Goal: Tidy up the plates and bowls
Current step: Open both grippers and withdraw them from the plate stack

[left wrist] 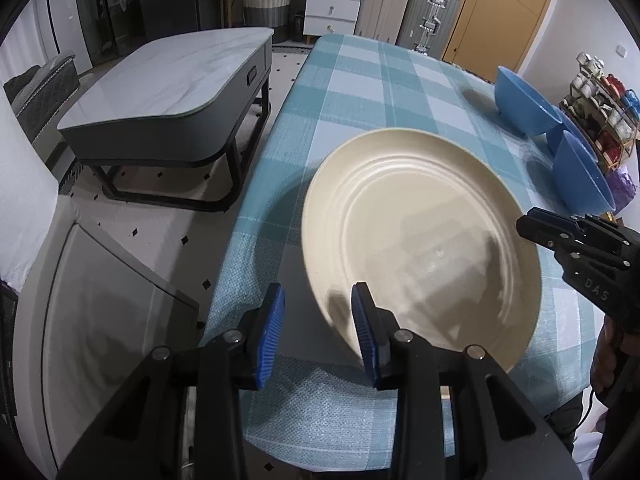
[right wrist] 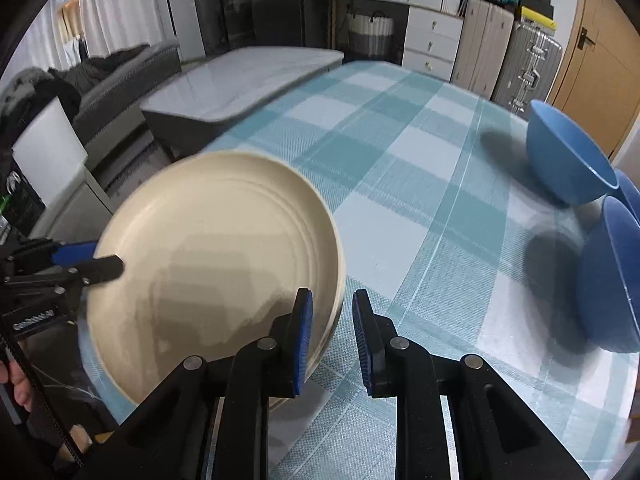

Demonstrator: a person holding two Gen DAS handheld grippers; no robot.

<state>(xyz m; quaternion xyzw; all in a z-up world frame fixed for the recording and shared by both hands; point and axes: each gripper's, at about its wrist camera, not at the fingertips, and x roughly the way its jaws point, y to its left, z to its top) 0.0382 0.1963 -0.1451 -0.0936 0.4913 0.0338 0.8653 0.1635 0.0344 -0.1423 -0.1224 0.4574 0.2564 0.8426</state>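
A cream plate (left wrist: 420,248) hangs tilted just above the teal checked tablecloth (left wrist: 360,92), casting a shadow to its left. My left gripper (left wrist: 319,334) is shut on the plate's near left rim; in the right wrist view one black finger of the left gripper (right wrist: 100,260) lies on the plate (right wrist: 216,264). My right gripper (right wrist: 333,340) straddles the opposite rim with narrow jaws, one pad inside the plate and one outside. In the left wrist view the right gripper (left wrist: 528,226) meets the plate's right edge. Three blue bowls (left wrist: 524,104) (left wrist: 584,172) (right wrist: 568,160) stand at the table's right side.
A grey low table (left wrist: 172,80) stands off the dining table's left edge, with floor between them. White drawers (left wrist: 332,4) and suitcases (left wrist: 428,12) line the far wall. A rack of cups (left wrist: 600,112) sits beyond the bowls. A hand (left wrist: 604,360) holds the right gripper.
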